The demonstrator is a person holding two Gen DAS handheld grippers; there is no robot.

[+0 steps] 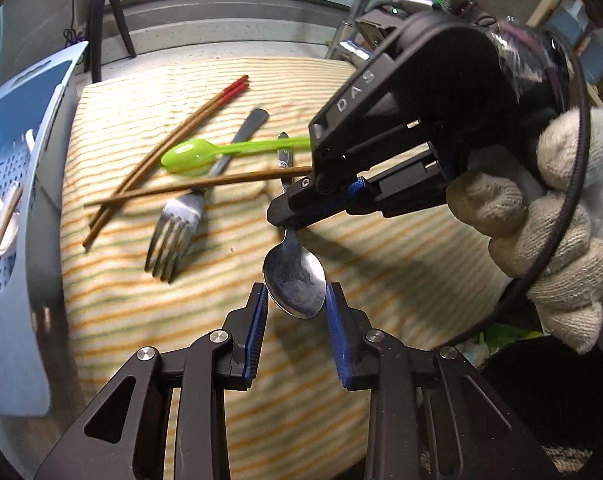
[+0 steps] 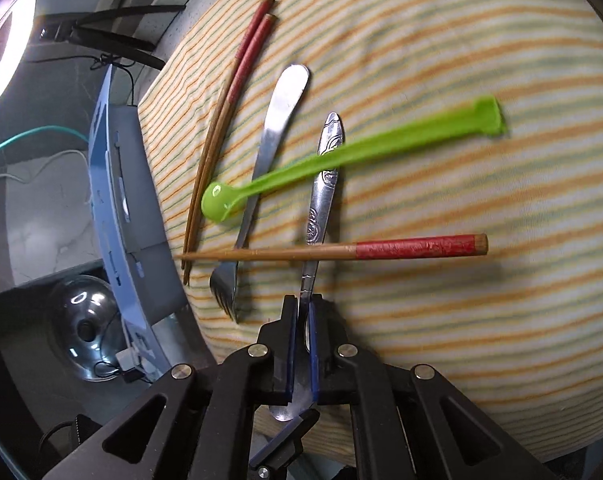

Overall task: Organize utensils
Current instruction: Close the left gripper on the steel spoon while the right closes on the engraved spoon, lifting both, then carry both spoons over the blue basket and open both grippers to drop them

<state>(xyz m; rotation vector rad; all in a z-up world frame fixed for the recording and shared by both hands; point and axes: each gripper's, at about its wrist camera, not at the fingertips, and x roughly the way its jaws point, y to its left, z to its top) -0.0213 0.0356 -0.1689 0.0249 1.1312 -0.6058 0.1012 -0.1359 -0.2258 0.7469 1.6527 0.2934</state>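
Note:
A metal spoon [image 1: 295, 288] lies lengthwise between both grippers over the striped cloth [image 1: 381, 260]. My left gripper [image 1: 295, 292] has its blue pads against the two edges of the spoon's bowl. My right gripper [image 1: 285, 220], held by a gloved hand [image 1: 561, 240], is shut on the spoon's neck. In the right wrist view the right gripper [image 2: 303, 304] clamps that neck, and the spoon's handle [image 2: 329, 140] runs under a green plastic spoon [image 2: 341, 152] and a red-tipped chopstick [image 2: 381, 250]. A fork [image 2: 269, 140] and a chopstick pair [image 2: 229, 100] lie to the left.
A light blue perforated basket [image 1: 17, 160] stands at the cloth's left edge with a white spoon and a wooden stick in it. A black tripod [image 1: 101, 12] stands behind. A shiny metal dome [image 2: 85, 320] sits below the basket [image 2: 117, 208].

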